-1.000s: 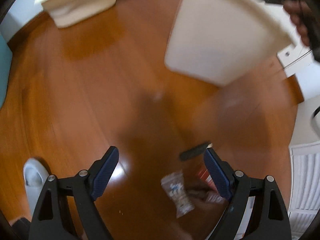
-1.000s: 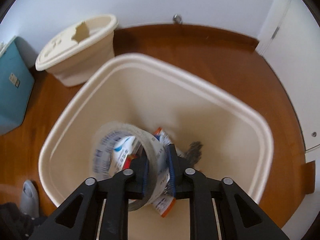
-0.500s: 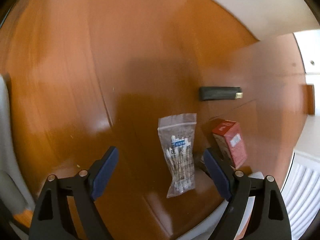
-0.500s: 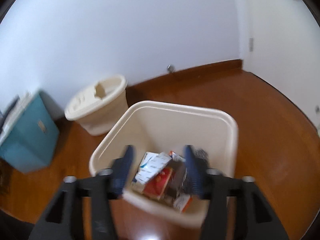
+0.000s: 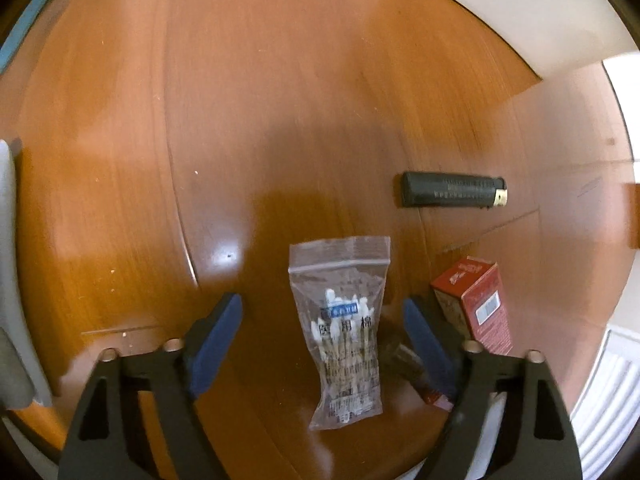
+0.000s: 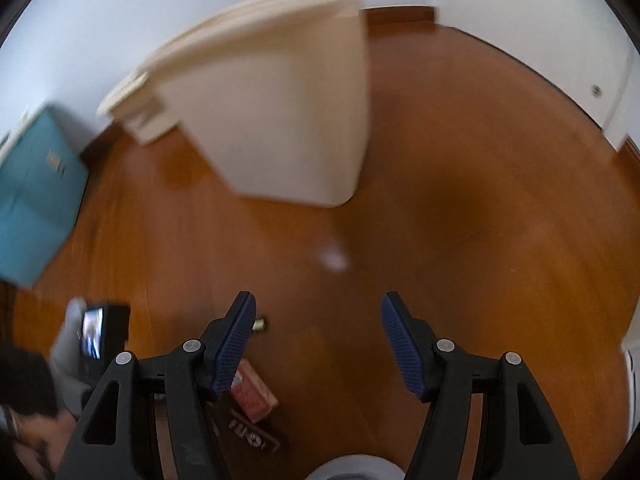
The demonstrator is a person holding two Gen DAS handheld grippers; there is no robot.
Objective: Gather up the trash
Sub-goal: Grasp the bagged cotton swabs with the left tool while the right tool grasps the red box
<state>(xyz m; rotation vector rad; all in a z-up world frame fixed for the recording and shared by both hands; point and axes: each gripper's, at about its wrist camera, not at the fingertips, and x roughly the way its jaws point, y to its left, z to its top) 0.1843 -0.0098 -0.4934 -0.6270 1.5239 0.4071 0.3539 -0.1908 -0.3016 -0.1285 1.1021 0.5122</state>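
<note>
My left gripper (image 5: 322, 332) is open and empty, hovering over a clear bag of cotton swabs (image 5: 344, 328) that lies between its fingers on the wooden floor. A black lighter (image 5: 452, 195) lies further ahead to the right. A red box (image 5: 478, 304) stands just right of the right finger. A dark flat item (image 5: 408, 364) lies behind that finger. My right gripper (image 6: 318, 340) is open and empty above the floor. The cream trash bin (image 6: 288, 112) stands ahead of it. The red box (image 6: 252, 396) and a dark packet (image 6: 252, 432) lie under its left finger.
A second cream bin (image 6: 136, 108) stands behind the first. A teal box (image 6: 36, 196) is at the left wall. The left hand-held unit (image 6: 100, 332) shows at the lower left. White walls and a white door (image 6: 616, 92) bound the floor. A white vent (image 5: 604, 396) is at the right.
My right gripper let the tape roll drop into the bin, opened, pulled back and swung down towards the floor. My left gripper moved down over the swab bag.
</note>
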